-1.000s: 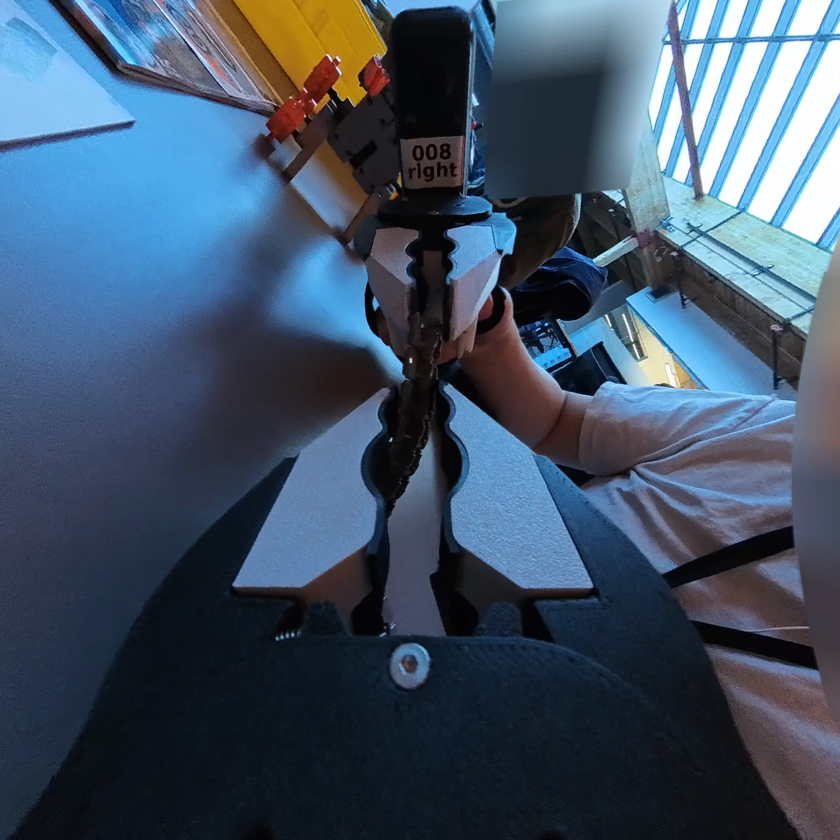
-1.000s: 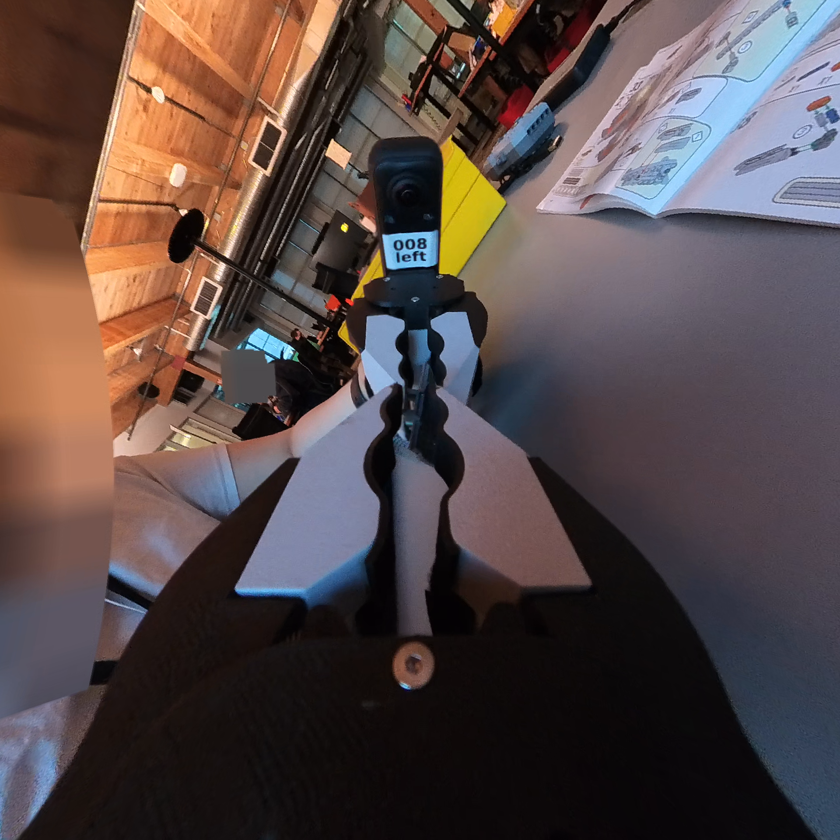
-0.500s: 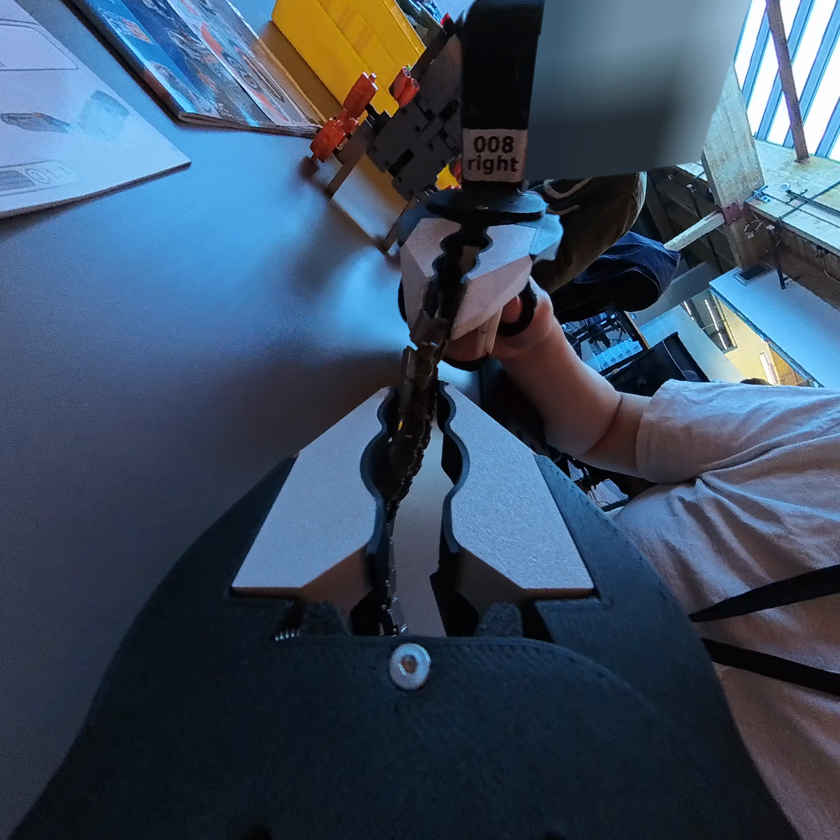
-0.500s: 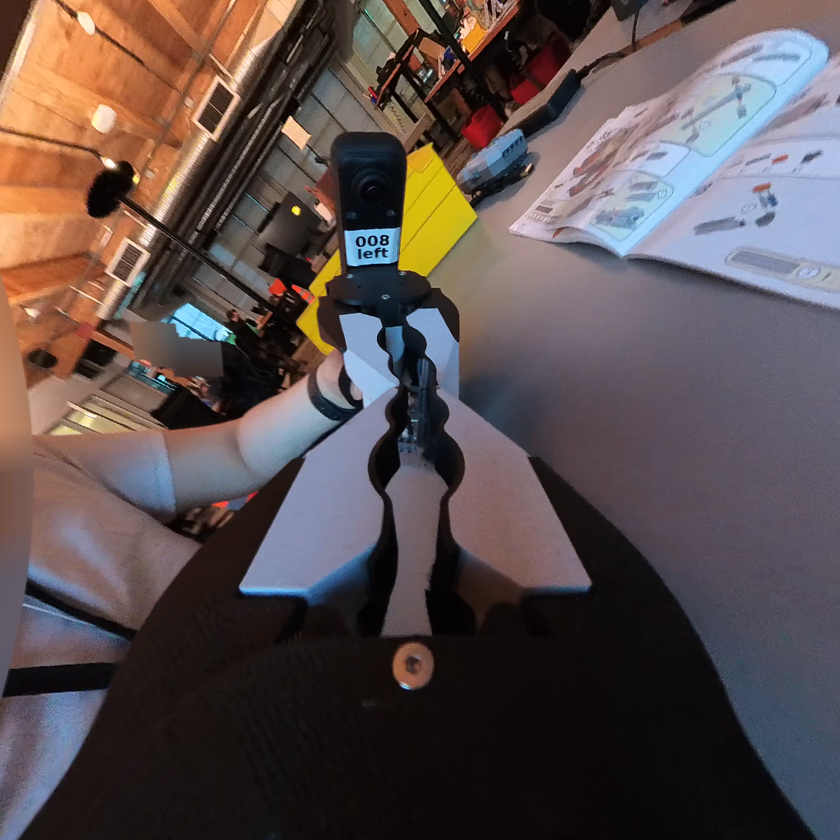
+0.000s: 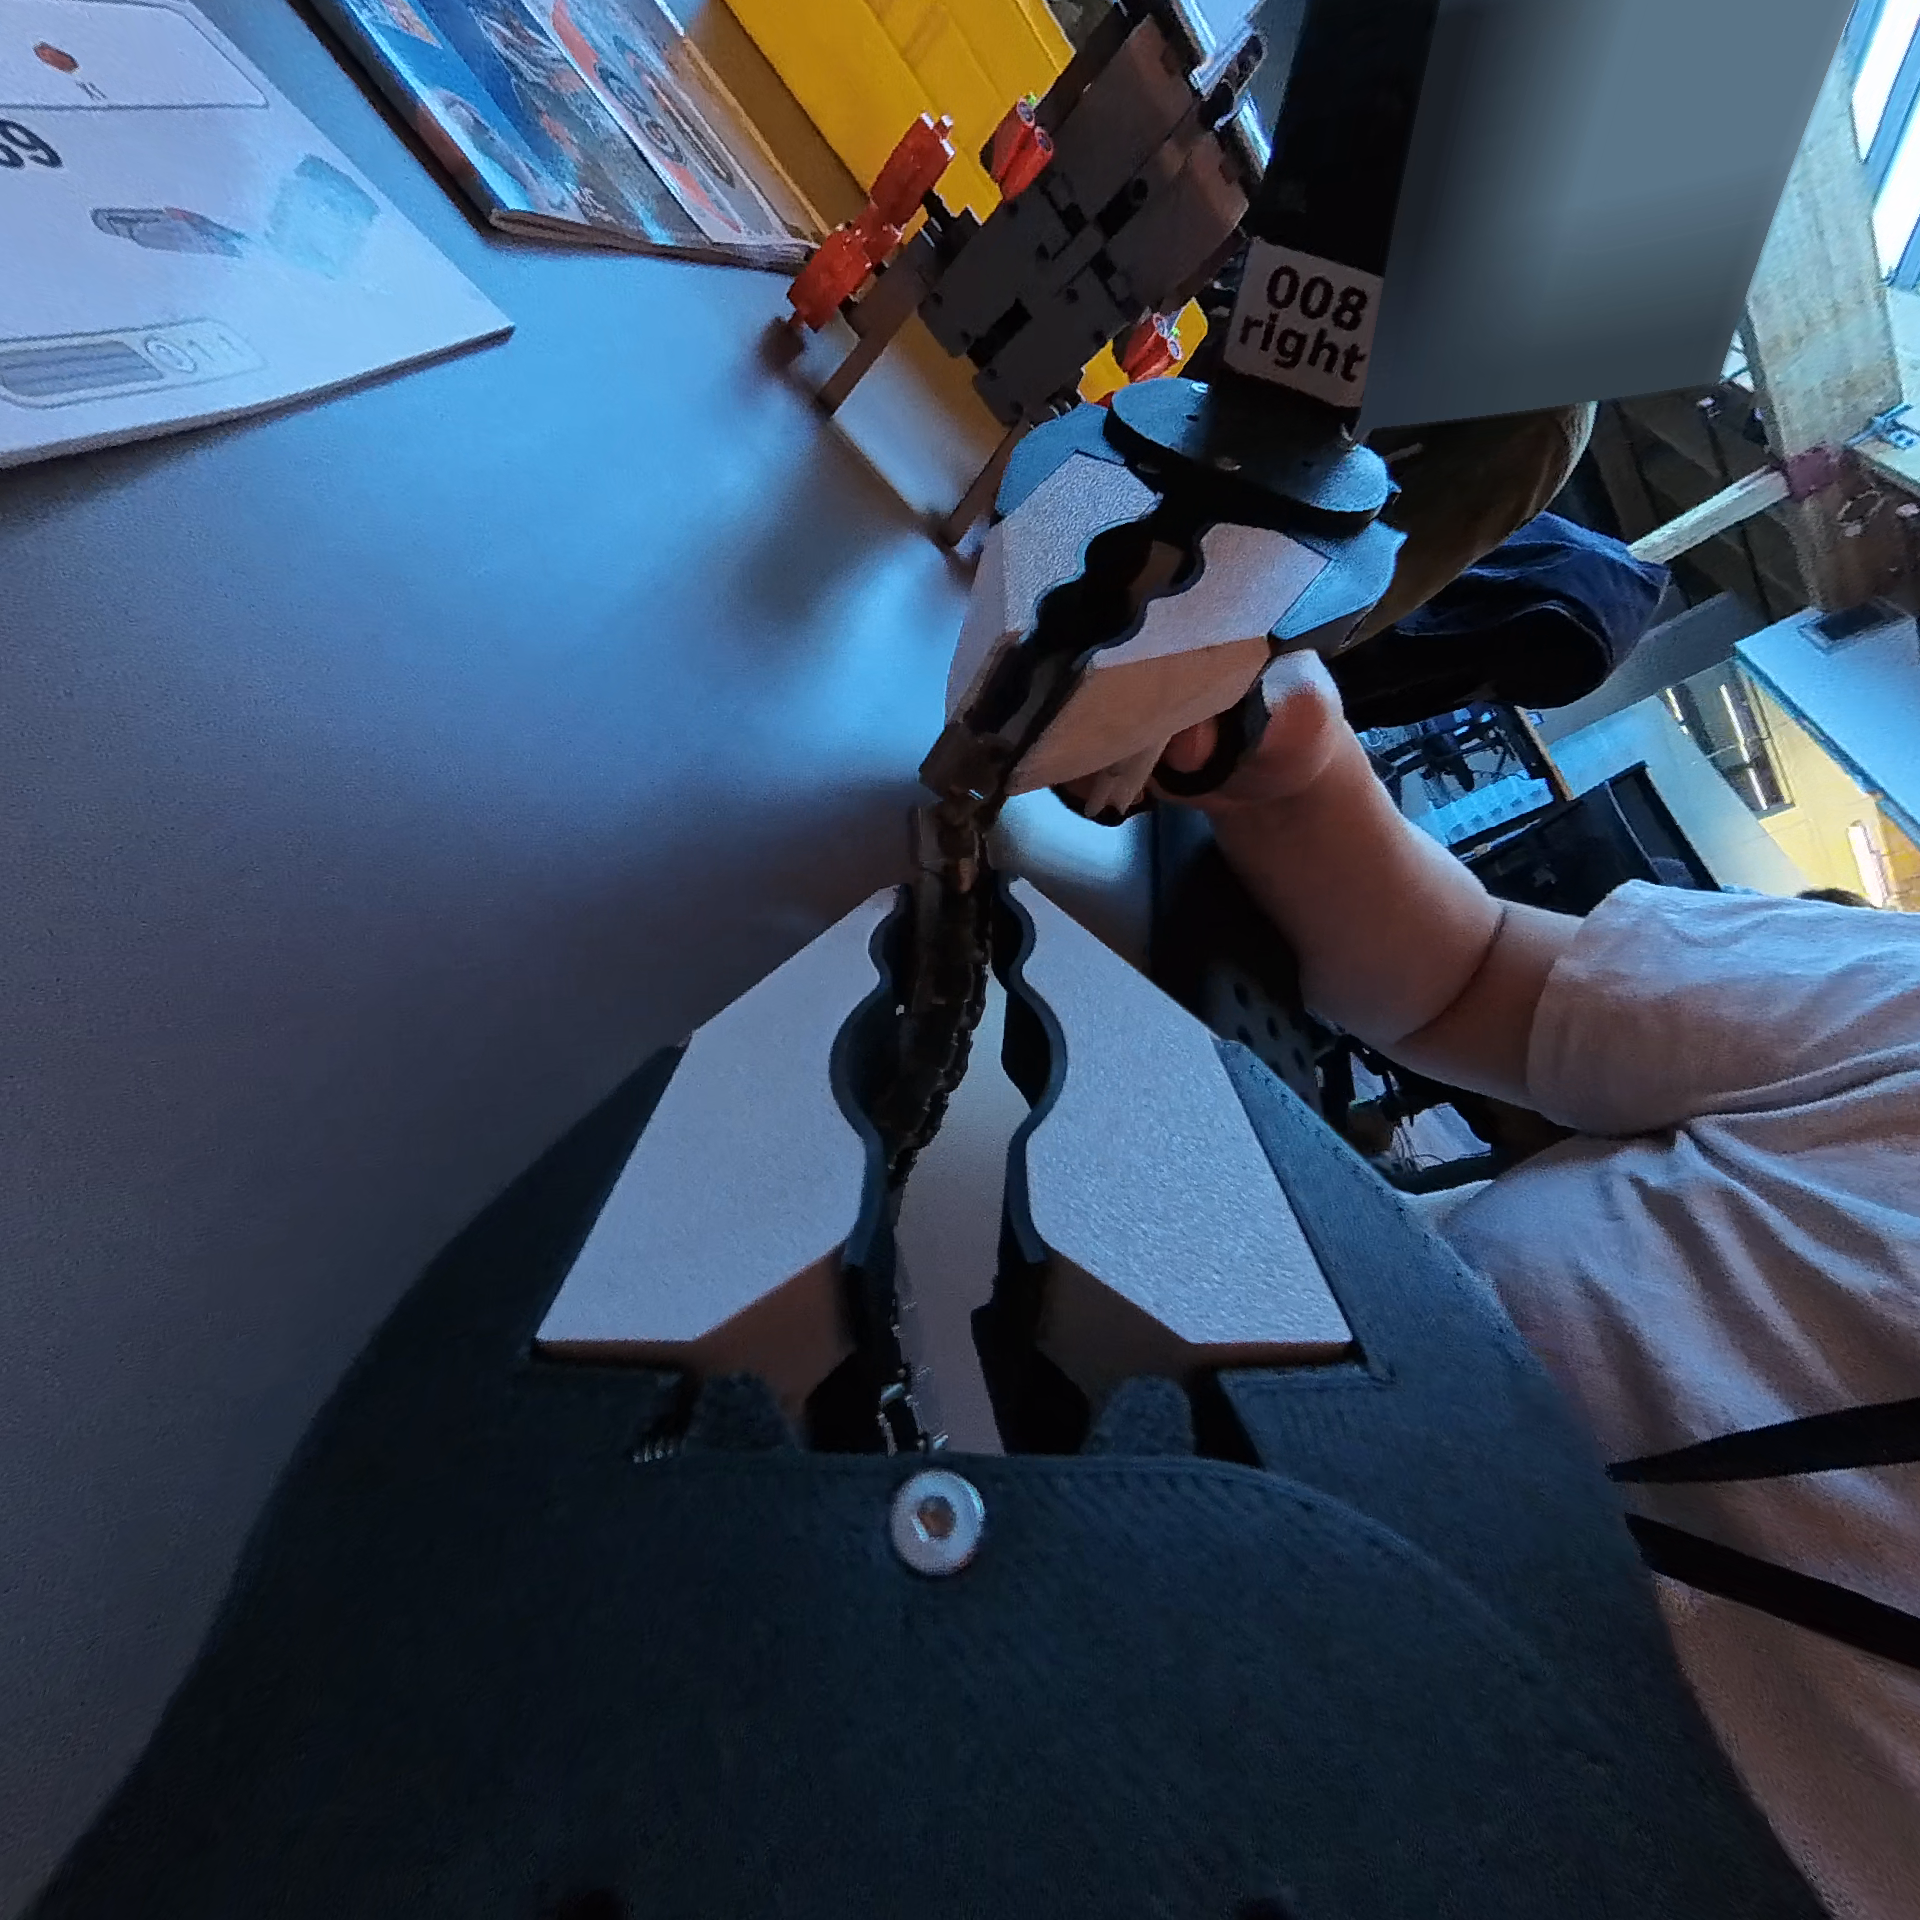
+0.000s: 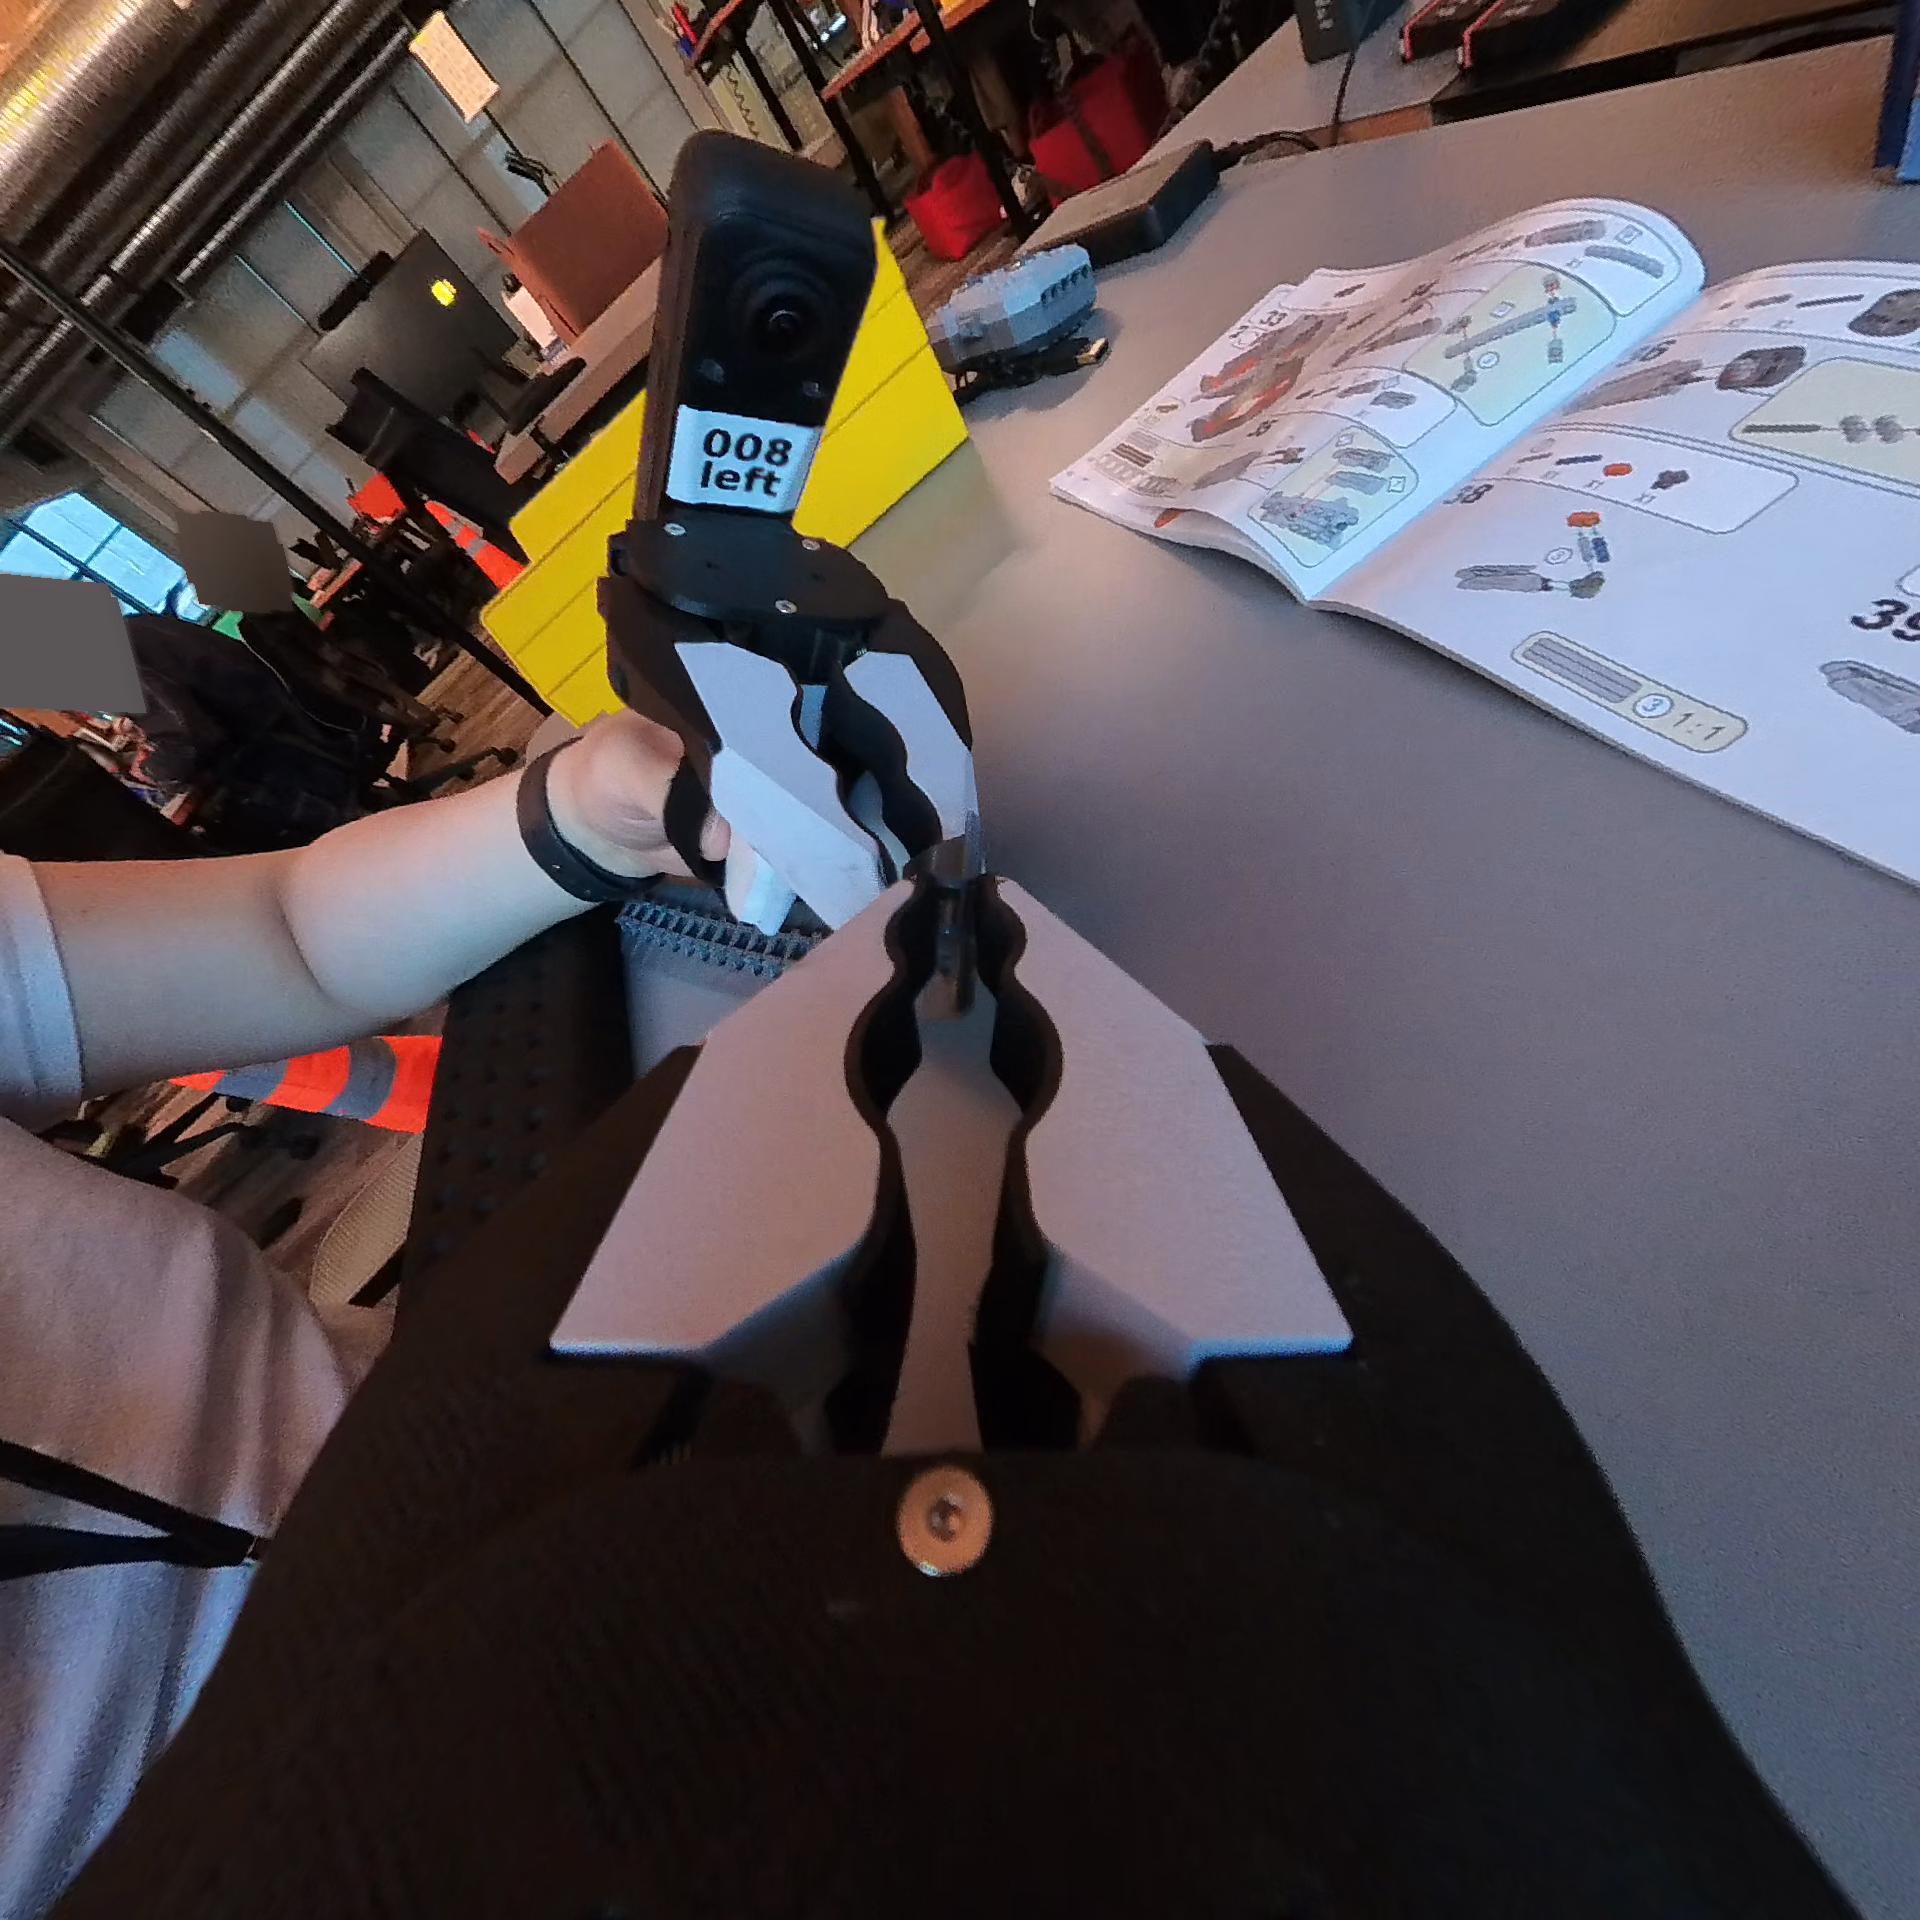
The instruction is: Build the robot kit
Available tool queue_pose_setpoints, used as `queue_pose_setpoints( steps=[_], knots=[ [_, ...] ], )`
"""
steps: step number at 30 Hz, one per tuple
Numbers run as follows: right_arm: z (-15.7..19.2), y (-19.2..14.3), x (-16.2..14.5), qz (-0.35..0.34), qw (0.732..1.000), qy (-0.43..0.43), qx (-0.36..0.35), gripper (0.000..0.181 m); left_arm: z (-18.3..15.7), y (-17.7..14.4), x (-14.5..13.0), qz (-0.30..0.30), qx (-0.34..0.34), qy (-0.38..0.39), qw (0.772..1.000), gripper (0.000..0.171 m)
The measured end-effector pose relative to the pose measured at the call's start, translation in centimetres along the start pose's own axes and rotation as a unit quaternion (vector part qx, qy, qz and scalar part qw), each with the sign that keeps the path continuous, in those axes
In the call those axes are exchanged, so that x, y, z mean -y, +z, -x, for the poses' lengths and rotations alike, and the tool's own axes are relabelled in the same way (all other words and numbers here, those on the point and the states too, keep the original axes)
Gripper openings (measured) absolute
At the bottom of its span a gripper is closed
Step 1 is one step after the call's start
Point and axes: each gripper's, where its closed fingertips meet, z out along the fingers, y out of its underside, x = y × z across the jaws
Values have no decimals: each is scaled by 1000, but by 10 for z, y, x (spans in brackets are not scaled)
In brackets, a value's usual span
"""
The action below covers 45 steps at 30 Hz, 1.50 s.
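The left gripper point(image 5: 940, 997), low centre of its own view, pinches one end of a dark, knobbly linked track chain point(image 5: 940, 987), and the right gripper point(image 6: 951, 935) clamps the other end, the two tips nearly touching above the smooth grey table point(image 5: 416, 675). The chain is strung short between them; nothing shows it fitted anywhere. At upper left lies an open instruction booklet point(image 5: 156, 260), beside it a grey brick model with orange pins point(image 5: 1039, 239) and a glossy yellow box point(image 5: 883, 73).

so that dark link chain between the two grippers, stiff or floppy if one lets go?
Probably floppy: the chain is built of small jointed links and kinks near the right gripper. Likely light, being thin. The left gripper pinches it edge-on, so it may slip.
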Motion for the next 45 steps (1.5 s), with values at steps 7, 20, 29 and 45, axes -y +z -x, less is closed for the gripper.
queue_pose_setpoints(
  steps=[7,20,29,45],
  knots=[
    [1,0,-2,7,1000,-7,-8,6,0,0,0,2,17,17,1000,10],
    [12,-8,39,-124,992,2,37,25,-19,-43,50,-156,-57,-28,986,12],
    [30,-8,56,-177,965,118,150,26,-38,-45,59,-198,-36,30,979,10],
    [46,8,56,-67,987,-7,148,6,-53,-60,70,-221,-8,126,967,39]
  ],
)
